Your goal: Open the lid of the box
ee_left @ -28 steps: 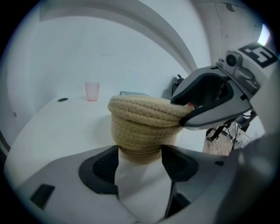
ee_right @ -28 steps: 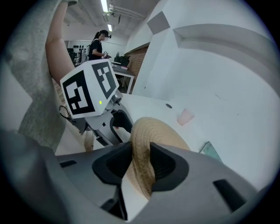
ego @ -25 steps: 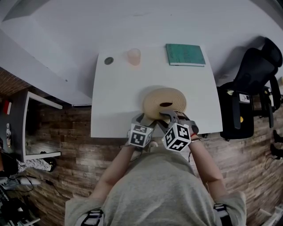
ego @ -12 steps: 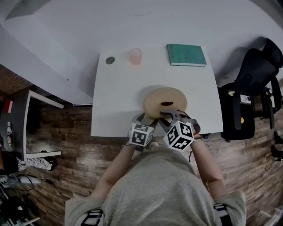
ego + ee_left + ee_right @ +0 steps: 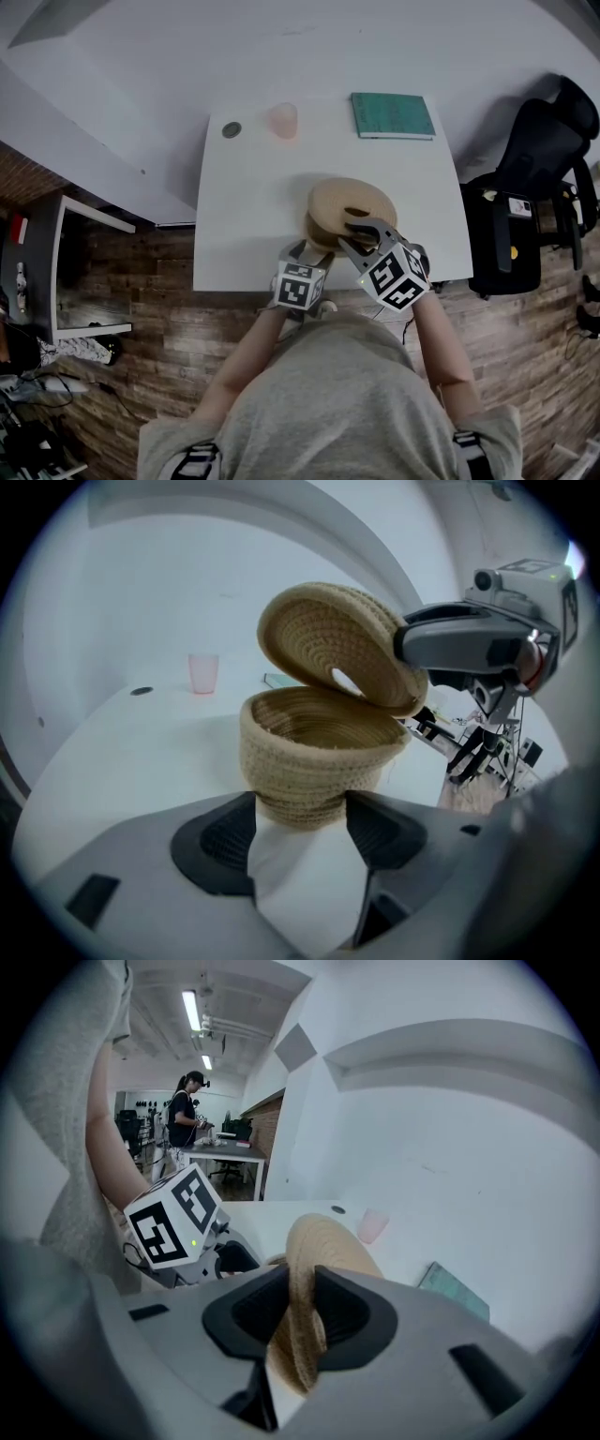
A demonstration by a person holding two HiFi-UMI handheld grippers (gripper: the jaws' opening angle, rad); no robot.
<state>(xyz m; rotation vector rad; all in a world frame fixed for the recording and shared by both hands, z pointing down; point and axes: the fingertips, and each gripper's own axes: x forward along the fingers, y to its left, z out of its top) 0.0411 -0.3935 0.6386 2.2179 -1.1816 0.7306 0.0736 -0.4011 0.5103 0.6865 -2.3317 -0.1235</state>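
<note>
Lid (image 5: pixel 352 199) has risen off box (image 5: pixel 314 752), right tongs (image 5: pixel 302 1309) just tightening on it.

a white rectangular tabletop (image 5: pixel 253 216) stands on a brown wood-plank floor (image 5: pixel 141 309). near the middle of its front edge sits a round tan woven basket box (image 5: pixel 314 761), its mouth open upward. along the far edge, from left to right, are a small dark round disc (image 5: pixel 231 130) lying flat, a translucent pink cup (image 5: pixel 282 120) standing upright just beside it, and a flat green rectangular book (image 5: pixel 393 115) toward the far right corner, all well apart from the box.
</note>
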